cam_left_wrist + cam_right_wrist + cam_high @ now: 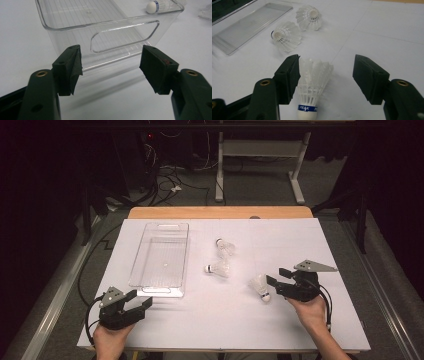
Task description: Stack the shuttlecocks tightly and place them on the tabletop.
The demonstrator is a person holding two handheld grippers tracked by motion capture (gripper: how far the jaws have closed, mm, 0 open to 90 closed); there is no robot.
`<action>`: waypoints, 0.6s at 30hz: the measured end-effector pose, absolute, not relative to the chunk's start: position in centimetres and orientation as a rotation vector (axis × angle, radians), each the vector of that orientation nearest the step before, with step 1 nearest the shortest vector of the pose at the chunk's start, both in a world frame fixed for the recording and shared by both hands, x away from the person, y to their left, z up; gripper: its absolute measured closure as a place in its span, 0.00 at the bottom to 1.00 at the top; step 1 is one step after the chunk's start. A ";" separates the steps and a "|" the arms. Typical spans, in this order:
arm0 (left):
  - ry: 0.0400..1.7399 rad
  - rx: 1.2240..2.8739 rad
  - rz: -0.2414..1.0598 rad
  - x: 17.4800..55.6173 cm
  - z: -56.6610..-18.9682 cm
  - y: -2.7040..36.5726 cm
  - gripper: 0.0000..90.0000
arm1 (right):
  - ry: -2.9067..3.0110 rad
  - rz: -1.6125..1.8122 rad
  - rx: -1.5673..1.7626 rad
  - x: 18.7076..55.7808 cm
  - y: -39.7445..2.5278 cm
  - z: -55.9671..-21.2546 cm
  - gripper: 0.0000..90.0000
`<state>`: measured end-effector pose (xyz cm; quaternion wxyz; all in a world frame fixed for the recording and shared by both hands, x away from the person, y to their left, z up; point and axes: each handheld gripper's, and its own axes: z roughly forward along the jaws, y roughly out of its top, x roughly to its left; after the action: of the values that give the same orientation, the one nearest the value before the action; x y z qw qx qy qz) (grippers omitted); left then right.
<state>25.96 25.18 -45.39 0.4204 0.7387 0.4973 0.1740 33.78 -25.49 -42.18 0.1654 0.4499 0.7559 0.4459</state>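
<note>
Three shuttlecocks lie on the white table [300, 320] beside an empty clear bin [160, 257], before which the left claw [142, 301] waits spread. The right claw [325, 75], also spread, straddles the nearest shuttlecock [313, 82]; best centre it and close gently on the feather skirt, to avoid crushing it.

Left gripper view: the top edge is cutting off the far end of the clear bin [110, 37] ahead of the jaws, and a shuttlecock [160, 5] beyond it. Right gripper view: the bottom edge is clipping the cork of the nearest shuttlecock [312, 85] between the jaws; its blue band print is reading only partly.
</note>
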 end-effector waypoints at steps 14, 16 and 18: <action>1.240 1.853 0.434 25.9 -45.4 25.2 0.39 | 2.256 1.214 1.297 36.0 -23.6 -41.0 0.53; 1.239 1.857 0.431 26.0 -45.4 25.1 0.39 | 2.263 1.198 1.298 36.3 -23.3 -40.8 0.53; 1.237 1.862 0.431 26.0 -45.4 25.1 0.39 | 2.271 1.192 1.295 36.6 -23.0 -40.4 0.53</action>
<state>25.98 25.06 -45.41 0.4192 0.7426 0.4933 0.1719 36.55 -23.00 -40.39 0.1340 0.4466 0.7833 0.4111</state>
